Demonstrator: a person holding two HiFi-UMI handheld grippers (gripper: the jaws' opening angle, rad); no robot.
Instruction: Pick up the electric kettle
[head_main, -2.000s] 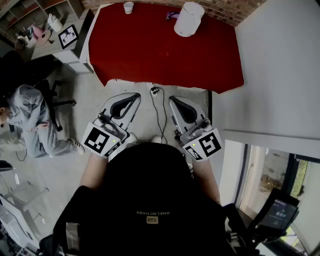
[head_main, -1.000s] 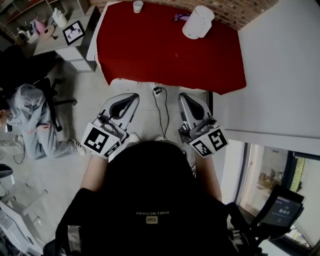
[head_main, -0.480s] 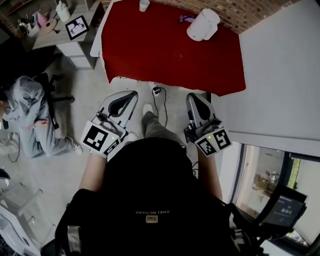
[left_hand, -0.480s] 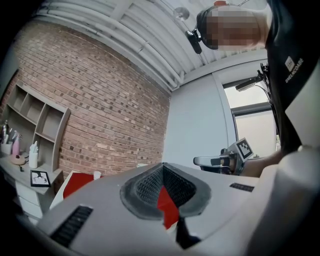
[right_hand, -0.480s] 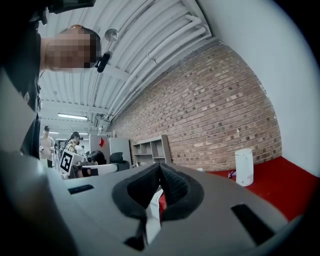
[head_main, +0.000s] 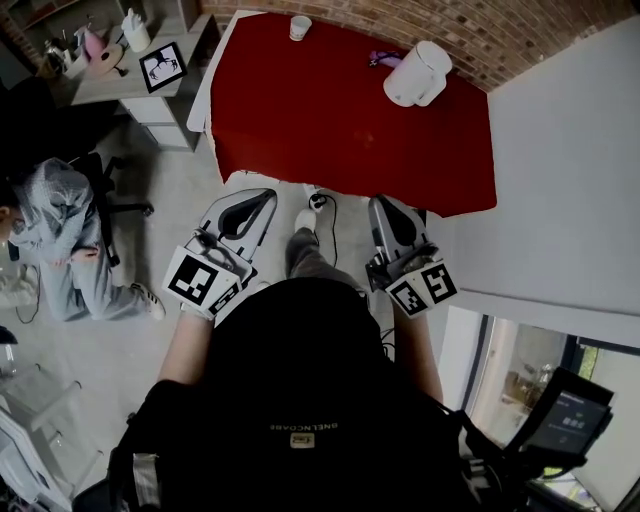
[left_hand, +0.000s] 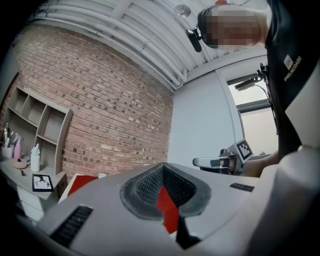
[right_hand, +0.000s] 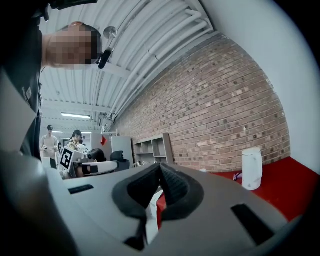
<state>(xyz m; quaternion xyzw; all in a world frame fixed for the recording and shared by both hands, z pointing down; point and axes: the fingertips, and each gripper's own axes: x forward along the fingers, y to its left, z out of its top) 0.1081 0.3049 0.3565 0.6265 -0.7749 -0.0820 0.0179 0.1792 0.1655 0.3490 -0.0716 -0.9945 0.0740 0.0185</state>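
Both grippers have come forward with my step, so the red bench (head_main: 330, 110) now lies closer ahead of my fingers. At its far right, by the brick wall, the white electric kettle (head_main: 417, 74) stands upright, long axis vertical and well apart from me. It is ahead and slightly right of the right gripper (head_main: 386, 205), and ahead and far right of the left gripper (head_main: 258, 197). I judge my right hand the nearer. Both grippers point level toward the bench, fingers pressed together on nothing. A small white cup (head_main: 300, 27) sits far ahead of the left fingers.
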